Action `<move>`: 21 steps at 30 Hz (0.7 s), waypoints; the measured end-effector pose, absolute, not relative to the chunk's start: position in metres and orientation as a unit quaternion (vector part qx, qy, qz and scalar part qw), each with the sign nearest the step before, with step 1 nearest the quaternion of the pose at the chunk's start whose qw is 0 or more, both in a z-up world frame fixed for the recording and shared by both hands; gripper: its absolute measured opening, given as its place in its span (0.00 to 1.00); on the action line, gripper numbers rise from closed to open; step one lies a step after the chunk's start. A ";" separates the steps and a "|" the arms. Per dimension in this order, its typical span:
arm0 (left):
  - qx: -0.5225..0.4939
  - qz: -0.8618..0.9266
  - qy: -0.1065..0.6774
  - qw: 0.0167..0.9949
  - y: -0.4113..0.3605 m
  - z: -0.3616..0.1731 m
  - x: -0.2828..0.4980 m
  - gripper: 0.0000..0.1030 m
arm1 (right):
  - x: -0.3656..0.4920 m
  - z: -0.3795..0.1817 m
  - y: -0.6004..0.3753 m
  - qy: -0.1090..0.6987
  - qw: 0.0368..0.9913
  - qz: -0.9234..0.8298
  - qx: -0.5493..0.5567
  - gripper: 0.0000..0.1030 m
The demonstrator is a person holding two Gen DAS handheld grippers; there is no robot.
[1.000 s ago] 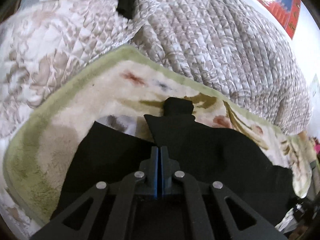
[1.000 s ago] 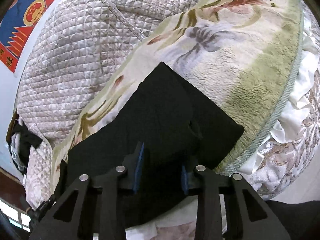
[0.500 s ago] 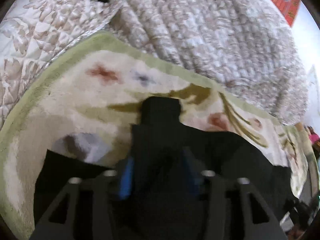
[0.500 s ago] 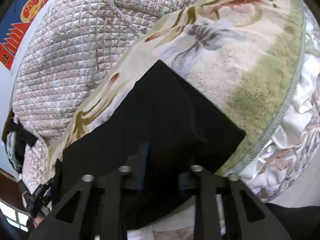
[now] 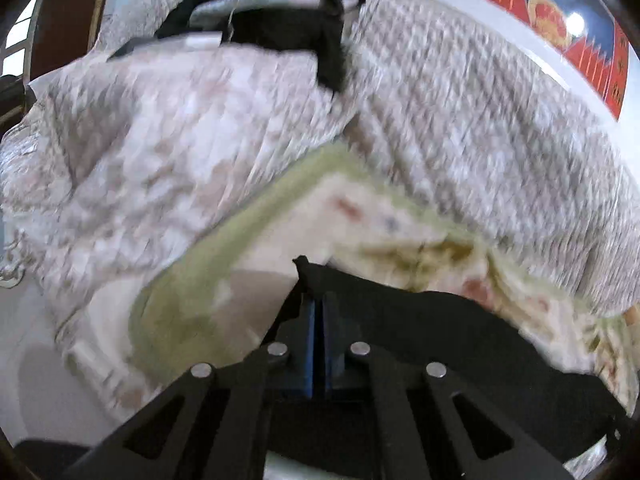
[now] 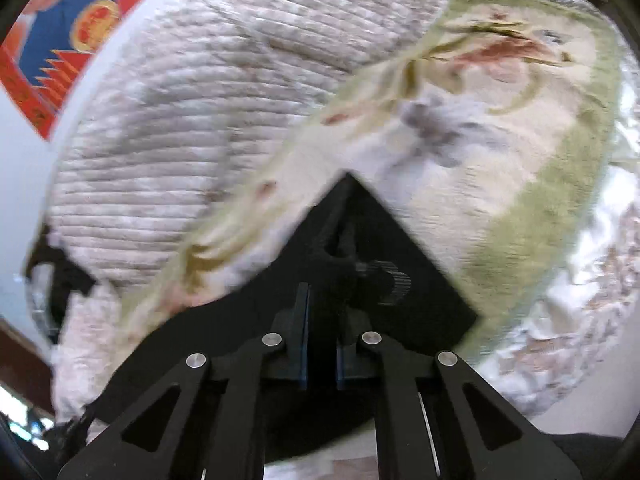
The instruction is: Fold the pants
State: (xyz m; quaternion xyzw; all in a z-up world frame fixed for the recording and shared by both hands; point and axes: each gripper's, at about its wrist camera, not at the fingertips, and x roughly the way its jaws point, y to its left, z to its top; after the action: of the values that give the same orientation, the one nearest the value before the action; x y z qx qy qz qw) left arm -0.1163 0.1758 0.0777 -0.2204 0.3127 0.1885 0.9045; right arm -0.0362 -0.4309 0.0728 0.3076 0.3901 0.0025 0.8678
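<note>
Where plush blanket (image 6: 532, 216) dips, matte pants (image 6: 384, 248)

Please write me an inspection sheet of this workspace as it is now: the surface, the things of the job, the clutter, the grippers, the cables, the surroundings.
Surface: floral plush blanket with green border, on a bed.
Job's things: black pants on the blanket, one corner pointing away in the right wrist view.
Clutter: quilted bedspread bunched behind; dark clothes pile at the far end.
Grippers: left gripper shut on the pants' edge; right gripper has just been closing, black fabric between its pads.
Cables: nothing seen.
Surroundings: red and blue wall hanging; window at far left.
</note>
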 end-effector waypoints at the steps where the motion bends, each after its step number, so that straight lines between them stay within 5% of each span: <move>1: -0.225 0.184 0.333 0.897 0.178 0.064 -0.115 0.04 | -0.034 0.063 -0.437 0.407 0.855 -0.005 0.322 0.08; 21: -0.247 0.165 0.403 0.865 0.180 0.029 -0.131 0.05 | -0.037 0.051 -0.447 0.460 0.830 -0.064 0.309 0.12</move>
State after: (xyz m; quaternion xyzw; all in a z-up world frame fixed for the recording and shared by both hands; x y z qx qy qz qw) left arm -0.1306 0.1802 0.0295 -0.2474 0.4031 0.1651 0.8655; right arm -0.0371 -0.4468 0.0508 0.3094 0.4597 -0.0645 0.8299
